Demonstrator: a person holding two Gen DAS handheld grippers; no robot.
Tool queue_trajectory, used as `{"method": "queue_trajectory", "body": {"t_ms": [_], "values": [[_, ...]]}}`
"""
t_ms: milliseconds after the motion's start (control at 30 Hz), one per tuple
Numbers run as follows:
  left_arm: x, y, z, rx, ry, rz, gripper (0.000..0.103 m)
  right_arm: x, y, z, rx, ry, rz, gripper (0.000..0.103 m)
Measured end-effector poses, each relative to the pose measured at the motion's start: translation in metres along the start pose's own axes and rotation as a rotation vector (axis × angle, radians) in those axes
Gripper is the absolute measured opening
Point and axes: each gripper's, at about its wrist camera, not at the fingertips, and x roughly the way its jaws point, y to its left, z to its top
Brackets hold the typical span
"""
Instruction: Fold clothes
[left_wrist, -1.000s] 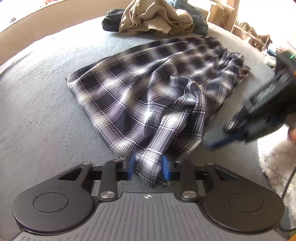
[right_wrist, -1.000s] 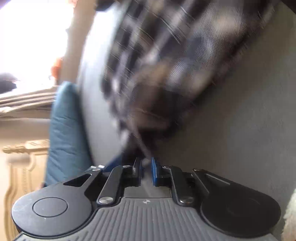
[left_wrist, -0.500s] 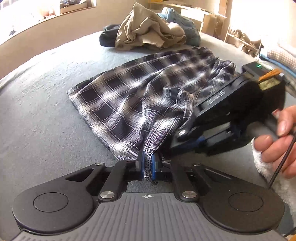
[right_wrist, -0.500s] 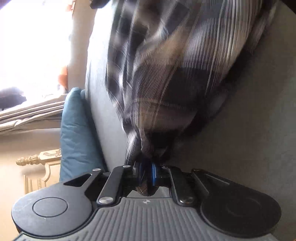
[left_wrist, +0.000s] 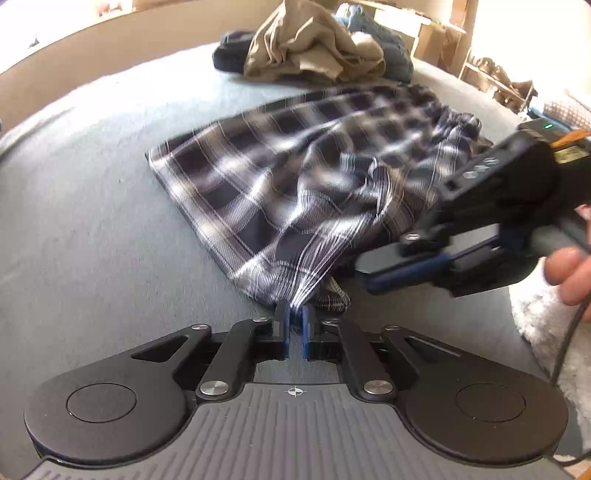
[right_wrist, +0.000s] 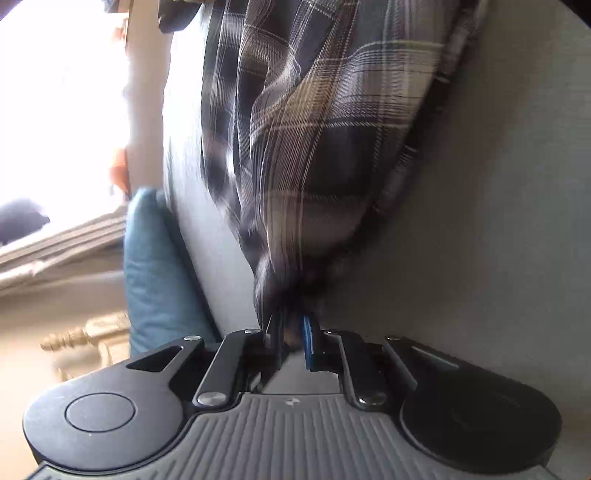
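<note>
Black-and-white plaid garment (left_wrist: 295, 177) on grey bed (left_wrist: 92, 221); tan clothes (left_wrist: 314, 48) behind.

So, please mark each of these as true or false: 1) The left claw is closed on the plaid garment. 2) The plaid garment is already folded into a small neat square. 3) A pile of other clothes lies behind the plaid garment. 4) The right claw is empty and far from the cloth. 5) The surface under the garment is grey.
1) True: the left claw pinches a corner of the plaid garment.
2) False: it lies mostly spread out and wrinkled, with one corner lifted.
3) True: a pile of other clothes, beige on top, lies beyond it.
4) False: the right claw grips bunched plaid cloth.
5) True: the grey surface lies under it.
</note>
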Motion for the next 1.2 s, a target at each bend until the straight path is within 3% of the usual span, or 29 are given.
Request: {"method": "queue_trajectory", "body": {"t_ms": [167, 333, 433, 500, 700, 933, 1200], "values": [[0.003, 0.001, -0.002, -0.039, 0.031, -0.002, 0.023, -0.014, 0.007, -0.005, -0.074, 0.040, -0.038, 0.027], [0.012, 0.001, -0.002, -0.083, 0.024, 0.009, 0.024, 0.009, 0.017, 0.001, -0.207, 0.085, -0.083, 0.027], [0.014, 0.002, -0.002, -0.114, 0.007, 0.010, 0.013, 0.013, 0.021, 0.003, -0.255, 0.089, -0.082, 0.008], [0.011, 0.002, -0.001, -0.124, -0.004, 0.016, 0.004, 0.006, 0.025, 0.004, -0.282, 0.065, -0.081, 0.005], [-0.004, 0.004, 0.004, -0.154, -0.028, -0.013, 0.003, -0.011, 0.027, 0.008, -0.293, 0.017, -0.074, 0.004], [-0.010, 0.001, 0.006, -0.139, -0.034, -0.022, 0.002, 0.007, 0.039, 0.010, -0.323, 0.013, -0.023, 0.004], [-0.006, 0.004, 0.004, -0.143, -0.028, -0.028, 0.002, 0.021, 0.020, 0.013, -0.192, -0.032, 0.010, 0.006]]}}
